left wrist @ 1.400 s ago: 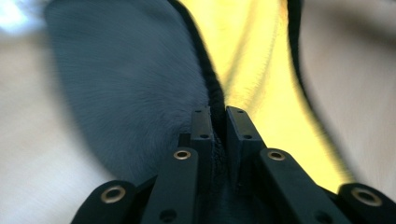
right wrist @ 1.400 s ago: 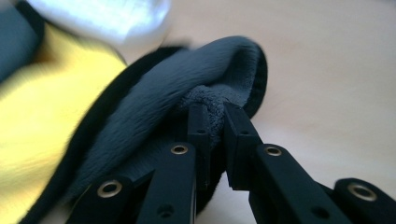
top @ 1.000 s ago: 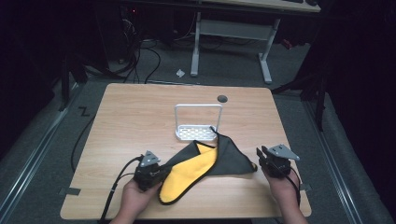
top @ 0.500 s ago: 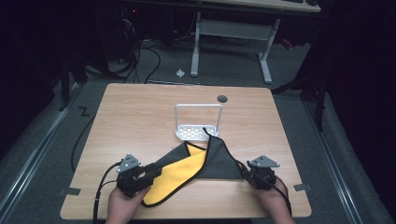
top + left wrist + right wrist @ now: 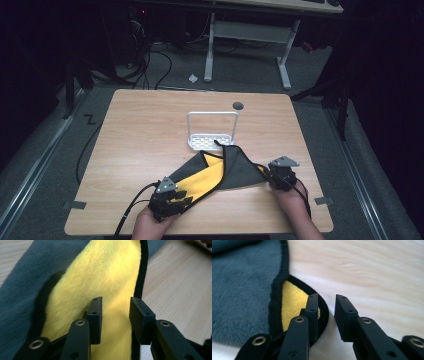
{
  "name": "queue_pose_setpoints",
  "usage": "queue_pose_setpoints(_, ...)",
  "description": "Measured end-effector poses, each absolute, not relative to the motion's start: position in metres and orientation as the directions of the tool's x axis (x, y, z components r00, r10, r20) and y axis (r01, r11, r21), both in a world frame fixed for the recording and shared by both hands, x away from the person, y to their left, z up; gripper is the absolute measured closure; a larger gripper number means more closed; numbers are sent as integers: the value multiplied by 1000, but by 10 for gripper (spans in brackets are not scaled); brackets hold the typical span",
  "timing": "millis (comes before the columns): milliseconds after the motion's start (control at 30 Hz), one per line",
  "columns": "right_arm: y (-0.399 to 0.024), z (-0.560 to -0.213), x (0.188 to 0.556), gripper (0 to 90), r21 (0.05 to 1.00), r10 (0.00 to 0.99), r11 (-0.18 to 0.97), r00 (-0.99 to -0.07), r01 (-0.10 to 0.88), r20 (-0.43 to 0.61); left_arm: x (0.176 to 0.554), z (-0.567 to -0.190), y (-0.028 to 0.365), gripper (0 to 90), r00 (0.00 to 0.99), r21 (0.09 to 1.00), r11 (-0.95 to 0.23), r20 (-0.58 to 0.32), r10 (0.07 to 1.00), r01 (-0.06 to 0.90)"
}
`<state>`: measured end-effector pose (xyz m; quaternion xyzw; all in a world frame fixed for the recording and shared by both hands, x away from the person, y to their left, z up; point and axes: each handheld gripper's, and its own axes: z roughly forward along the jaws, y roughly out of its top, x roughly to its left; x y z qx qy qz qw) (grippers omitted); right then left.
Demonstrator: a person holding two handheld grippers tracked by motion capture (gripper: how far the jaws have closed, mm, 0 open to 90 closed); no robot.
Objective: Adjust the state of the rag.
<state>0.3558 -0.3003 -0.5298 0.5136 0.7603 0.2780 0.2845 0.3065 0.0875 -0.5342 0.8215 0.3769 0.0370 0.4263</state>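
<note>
At the near edge of the surface (image 5: 150,125), a cloth (image 5: 235,167), grey on one face and yellow on the other, lies partly folded over so that a yellow strip shows along its near left side. The left gripper (image 5: 172,197) is held low over that yellow near-left end, its jaws spread and just opened further, with the black hem lying between them but not pinched; this looks like a corner just let go or about to be taken. Further right, the right gripper (image 5: 272,175) is set at the right corner, where a small yellow patch is turned up; its jaws have just narrowed, yet a gap remains and the hem is not gripped. Beyond the cloth's far tip, a white wire rack (image 5: 212,135) stands touching it, near the middle of the surface.
</note>
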Motion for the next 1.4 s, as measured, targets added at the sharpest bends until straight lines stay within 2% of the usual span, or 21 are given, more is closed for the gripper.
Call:
queue_pose_setpoints(167, -314, -528, 388, 729, 708, 955, 287, -251, 645, -158, 305, -536, 82, 642, 739, 722, -361, -302, 602, 590)
queue_pose_setpoints(267, -312, -524, 391, 712, 698, 953, 298, -247, 651, -177, 302, -536, 78, 641, 752, 725, -372, -300, 587, 580)
queue_pose_setpoints(367, -296, -497, 376, 689, 762, 945, 320, -247, 563, -214, 300, -537, 74, 639, 762, 724, -377, -313, 567, 578)
queue_pose_setpoints(400, -296, -497, 376, 689, 762, 945, 320, -247, 563, -214, 299, -537, 73, 639, 767, 724, -381, -314, 560, 575)
queue_pose_setpoints(433, -285, -485, 368, 675, 783, 934, 348, -267, 516, -239, 298, -537, 71, 633, 771, 723, -386, -318, 552, 574)
queue_pose_setpoints(533, -272, -479, 364, 644, 795, 927, 346, -312, 498, -208, 295, -534, 67, 623, 784, 720, -407, -305, 541, 562)
queue_pose_setpoints(633, -232, -483, 363, 607, 794, 900, 366, -403, 486, -168, 292, -524, 70, 614, 793, 761, -385, -267, 549, 522)
queue_pose_setpoints(667, -232, -483, 363, 607, 794, 900, 366, -403, 486, -168, 292, -521, 73, 614, 793, 769, -378, -260, 552, 515)
queue_pose_setpoints(700, -216, -486, 365, 595, 793, 887, 370, -436, 484, -149, 294, -514, 82, 608, 782, 792, -340, -257, 567, 507)
queue_pose_setpoints(900, -179, -497, 374, 557, 780, 863, 384, -493, 494, -112, 308, -513, 108, 586, 721, 803, -289, -233, 653, 522)
queue_pose_setpoints(933, -172, -505, 379, 567, 756, 862, 404, -491, 515, -126, 311, -516, 112, 585, 708, 796, -278, -248, 661, 538)
queue_pose_setpoints(1000, -171, -513, 383, 642, 726, 870, 423, -466, 543, -159, 315, -522, 115, 587, 692, 778, -283, -254, 676, 561)
queue_pose_setpoints(1067, -177, -516, 381, 816, 723, 875, 420, -455, 549, -163, 317, -526, 116, 589, 690, 768, -297, -247, 680, 567)
queue_pose_setpoints(1100, -177, -516, 381, 816, 723, 875, 420, -455, 549, -163, 317, -528, 115, 589, 689, 765, -303, -243, 683, 569)
queue_pose_setpoints(1133, -181, -516, 378, 857, 726, 878, 417, -451, 547, -164, 318, -529, 115, 589, 687, 762, -304, -243, 685, 572)
queue_pose_setpoints(1233, -197, -511, 364, 865, 736, 878, 420, -443, 531, -182, 319, -532, 115, 592, 685, 754, -311, -241, 688, 578)
queue_pose_setpoints(1400, -235, -506, 327, 852, 764, 900, 367, -409, 530, -149, 320, -535, 116, 603, 684, 751, -318, -235, 690, 579)
